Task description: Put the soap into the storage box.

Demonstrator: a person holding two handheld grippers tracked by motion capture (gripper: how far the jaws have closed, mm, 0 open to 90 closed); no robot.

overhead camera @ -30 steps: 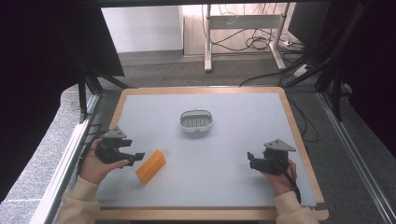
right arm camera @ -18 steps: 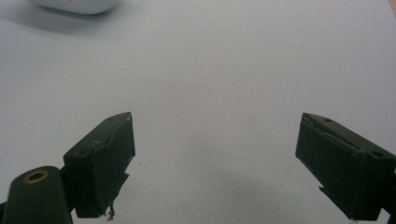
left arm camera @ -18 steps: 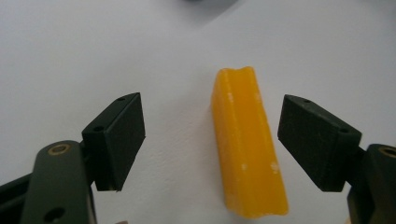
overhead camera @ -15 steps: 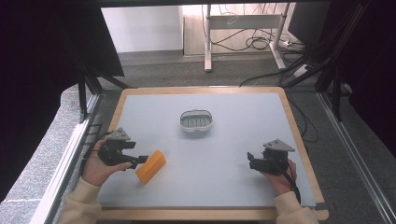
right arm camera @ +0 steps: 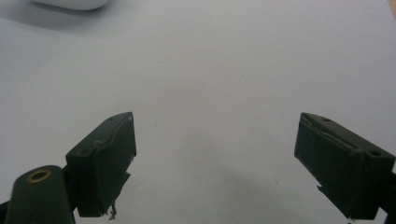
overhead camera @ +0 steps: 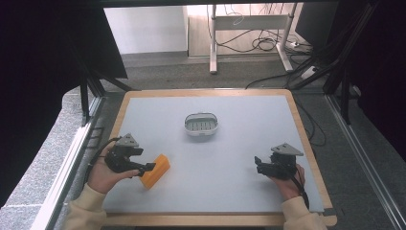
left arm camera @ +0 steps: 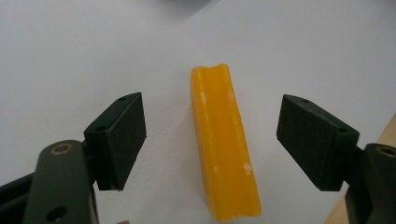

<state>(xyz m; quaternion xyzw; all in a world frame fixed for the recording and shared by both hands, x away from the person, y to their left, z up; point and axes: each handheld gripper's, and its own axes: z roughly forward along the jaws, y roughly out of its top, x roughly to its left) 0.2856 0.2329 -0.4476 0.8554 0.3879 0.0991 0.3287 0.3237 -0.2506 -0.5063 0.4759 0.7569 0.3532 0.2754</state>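
Observation:
A yellow-orange bar of soap (overhead camera: 155, 170) lies flat on the white table top at the front left. My left gripper (overhead camera: 146, 167) is open around it, and in the left gripper view the soap (left arm camera: 224, 144) lies lengthwise between the two black jaws without touching either. A white soap dish (overhead camera: 202, 124) with a ribbed grey floor stands at the table's middle. My right gripper (overhead camera: 258, 165) rests at the front right, open, with bare table between its jaws (right arm camera: 215, 163). The dish's rim (right arm camera: 74, 3) peeks in at the top left of the right gripper view.
The table (overhead camera: 249, 143) has a wooden frame (overhead camera: 306, 139) around its white surface. Metal rails run along both sides. Beyond the far edge stand a desk leg (overhead camera: 213, 43) and loose cables (overhead camera: 263, 43) on the floor.
My left gripper has slid right toward the soap, so its jaws now straddle the bar. The right gripper has stayed where it was.

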